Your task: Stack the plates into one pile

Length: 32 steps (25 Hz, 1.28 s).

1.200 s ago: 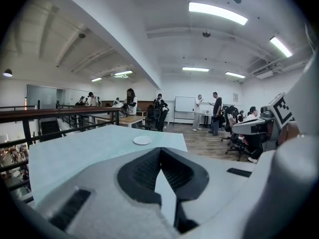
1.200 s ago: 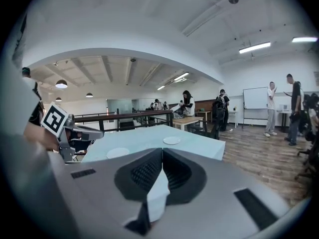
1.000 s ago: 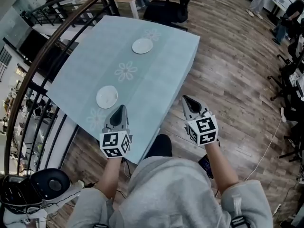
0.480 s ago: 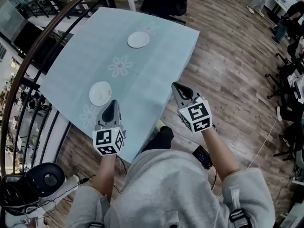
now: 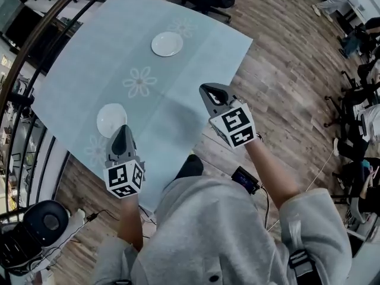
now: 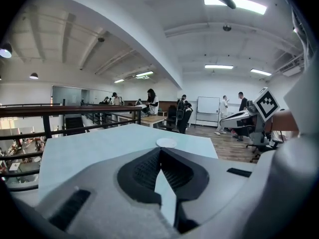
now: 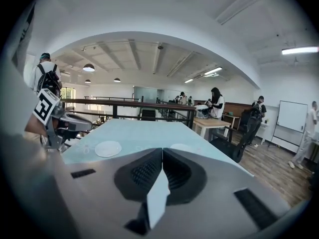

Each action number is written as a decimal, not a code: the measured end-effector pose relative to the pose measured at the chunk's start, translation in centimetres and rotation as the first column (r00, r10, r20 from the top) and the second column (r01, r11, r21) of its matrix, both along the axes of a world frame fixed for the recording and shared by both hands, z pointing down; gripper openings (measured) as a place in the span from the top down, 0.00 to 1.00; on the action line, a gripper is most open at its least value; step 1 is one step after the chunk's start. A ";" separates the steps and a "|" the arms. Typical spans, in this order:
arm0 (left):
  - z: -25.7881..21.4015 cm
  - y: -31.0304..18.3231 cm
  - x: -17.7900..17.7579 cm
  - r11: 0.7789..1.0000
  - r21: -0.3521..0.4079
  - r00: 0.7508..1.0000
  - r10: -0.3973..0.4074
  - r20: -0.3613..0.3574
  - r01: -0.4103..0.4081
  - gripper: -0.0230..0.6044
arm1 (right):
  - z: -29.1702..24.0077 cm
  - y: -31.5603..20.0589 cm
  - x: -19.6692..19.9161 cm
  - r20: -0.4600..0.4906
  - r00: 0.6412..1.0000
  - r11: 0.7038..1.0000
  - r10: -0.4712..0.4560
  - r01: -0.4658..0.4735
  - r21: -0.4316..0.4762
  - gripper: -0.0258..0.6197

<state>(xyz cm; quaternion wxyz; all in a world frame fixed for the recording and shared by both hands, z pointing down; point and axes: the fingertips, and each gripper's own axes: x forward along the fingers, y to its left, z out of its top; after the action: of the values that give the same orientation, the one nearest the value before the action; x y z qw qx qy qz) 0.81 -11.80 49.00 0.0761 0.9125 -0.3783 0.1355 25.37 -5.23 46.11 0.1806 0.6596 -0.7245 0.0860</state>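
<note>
Two dishes lay well apart on the pale blue table [image 5: 184,108]: the near plate [image 5: 111,120] just beside the left gripper [image 5: 123,130], the far plate [image 5: 167,43] towards the table's far edge. Only the head view took in both tools, the right gripper [image 5: 209,91] at the table's right edge. Each gripper view showed its own jaws pressed together, empty. The left gripper view caught only the far plate; the right gripper view caught both.

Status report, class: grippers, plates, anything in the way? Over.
Left gripper shut, empty; right gripper shut, empty. Near plate and far plate apart on table, not yet stacked. Nothing between them.
</note>
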 end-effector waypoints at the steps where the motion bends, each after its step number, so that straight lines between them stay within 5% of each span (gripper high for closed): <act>1: -0.2 -0.6 0.0 1.000 -0.001 1.000 -0.019 0.005 0.019 0.93 | -0.2 -1.0 0.4 -0.001 1.000 1.000 -0.012 0.012 -0.006 0.92; 21: -0.2 -2.2 -3.1 0.957 -0.050 0.956 -0.280 0.088 0.285 0.93 | 3.8 -11.2 4.9 -0.082 0.969 0.968 -0.231 0.220 -0.123 0.91; 32: 0.0 -3.2 -3.7 0.885 -0.036 0.877 -0.454 0.156 0.465 0.93 | 9.0 -17.6 6.3 -0.117 0.908 0.899 -0.403 0.369 -0.235 0.83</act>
<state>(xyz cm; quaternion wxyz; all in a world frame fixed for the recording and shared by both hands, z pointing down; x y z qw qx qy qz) -2.93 -14.98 49.03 0.1117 0.7811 -0.5834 0.1924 31.69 -22.84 55.14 0.3203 0.4848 -0.8109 0.0692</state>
